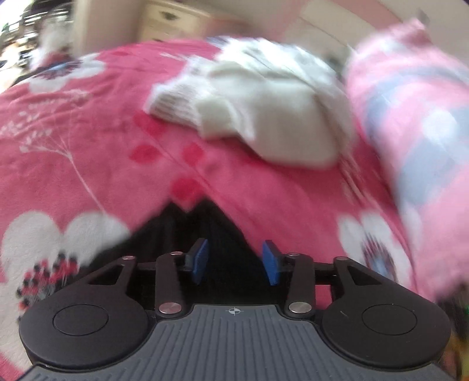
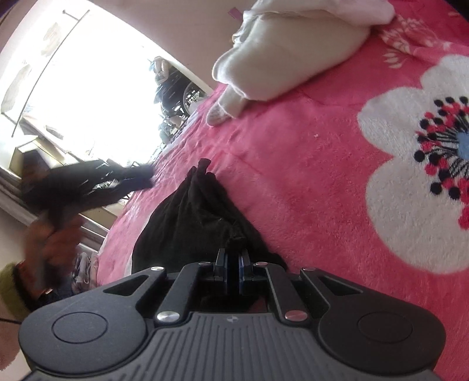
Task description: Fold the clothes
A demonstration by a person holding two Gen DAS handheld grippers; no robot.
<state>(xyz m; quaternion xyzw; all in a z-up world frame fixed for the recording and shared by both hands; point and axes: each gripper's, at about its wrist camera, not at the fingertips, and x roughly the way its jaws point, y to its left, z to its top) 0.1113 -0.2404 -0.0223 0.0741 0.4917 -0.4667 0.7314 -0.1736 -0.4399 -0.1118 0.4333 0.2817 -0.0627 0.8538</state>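
Observation:
A black garment (image 2: pixel 193 222) lies crumpled on the pink flowered bedspread (image 2: pixel 307 175). My right gripper (image 2: pixel 231 259) is shut on a bunched fold of it at its near edge. In the left wrist view the same black garment (image 1: pixel 205 225) forms a dark peak just ahead of my left gripper (image 1: pixel 235 261). That gripper is open, its blue pads (image 1: pixel 199 260) apart with dark cloth showing below the gap but not pinched. The right wrist view shows the left gripper (image 2: pixel 143 178) blurred, over the garment's far end, held by a hand (image 2: pixel 52 234).
A white knit sweater (image 1: pixel 263 117) lies heaped further up the bed, also visible as the sweater (image 2: pixel 293 58) at the top. A rolled pink and blue blanket (image 1: pixel 410 123) sits right of it. A bright window (image 2: pixel 88 88) and a dresser (image 1: pixel 173 17) lie beyond the bed.

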